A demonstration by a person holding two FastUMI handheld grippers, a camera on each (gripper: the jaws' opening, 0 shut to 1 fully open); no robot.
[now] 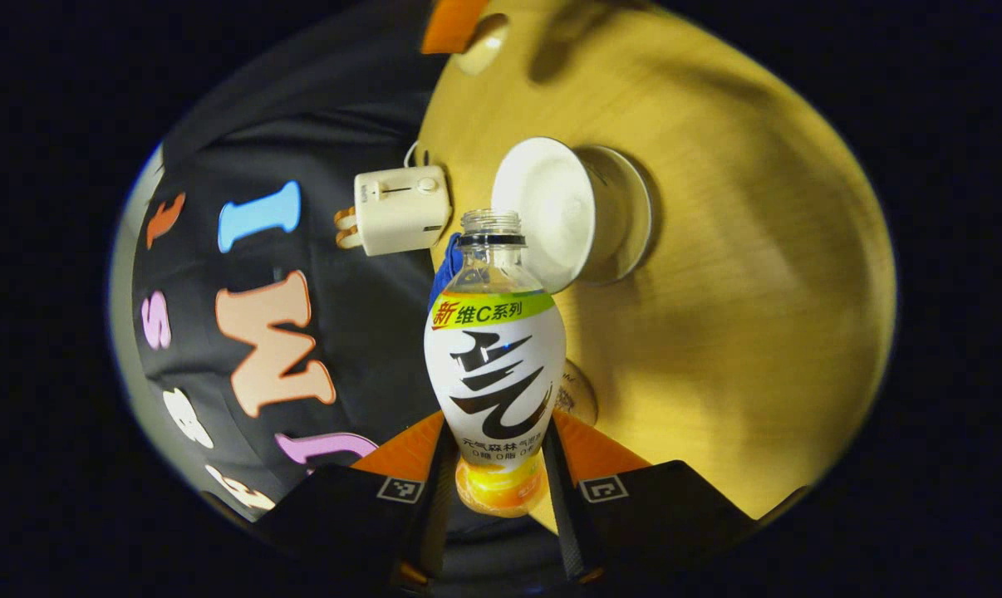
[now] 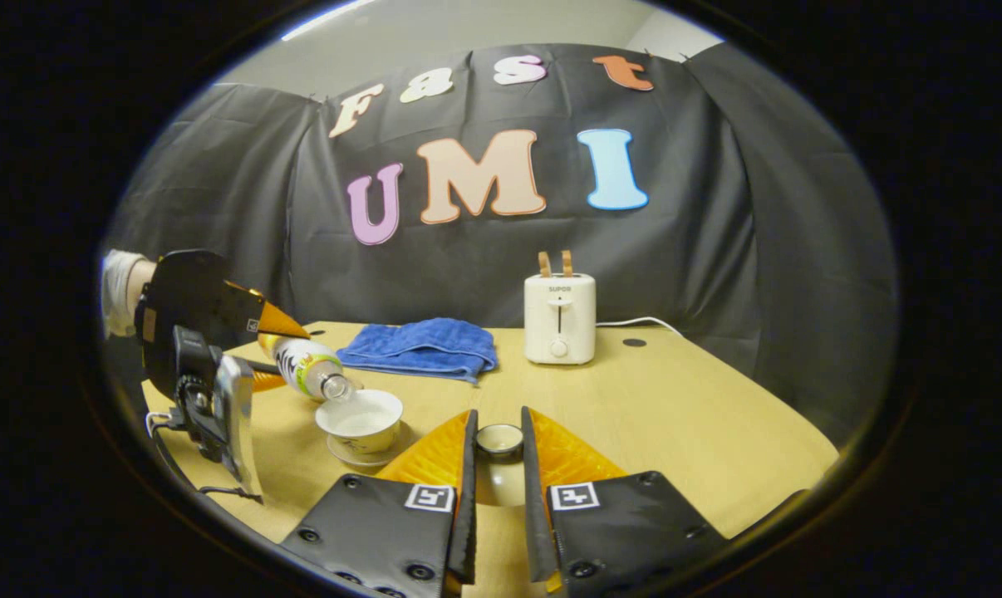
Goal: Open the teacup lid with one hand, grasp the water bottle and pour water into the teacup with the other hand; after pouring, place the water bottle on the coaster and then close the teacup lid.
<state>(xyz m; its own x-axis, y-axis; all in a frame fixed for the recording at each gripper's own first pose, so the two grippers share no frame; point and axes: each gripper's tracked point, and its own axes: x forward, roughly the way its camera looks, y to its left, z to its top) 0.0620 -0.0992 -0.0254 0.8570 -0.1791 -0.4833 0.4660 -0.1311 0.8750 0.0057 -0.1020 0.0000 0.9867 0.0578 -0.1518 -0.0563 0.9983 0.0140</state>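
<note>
Clamped in the left gripper [image 1: 494, 465], the light, slippery water bottle [image 1: 494, 365] is tilting over the fragile teacup [image 2: 360, 419]; right gripper [image 2: 498, 453] is pinching the lid [image 2: 498, 440].

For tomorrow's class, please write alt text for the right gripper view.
The left gripper tips a bottle over an open teacup on a saucer. Nearer, the right gripper grips the lid above the table; behind stand a towel and a toaster.
</note>
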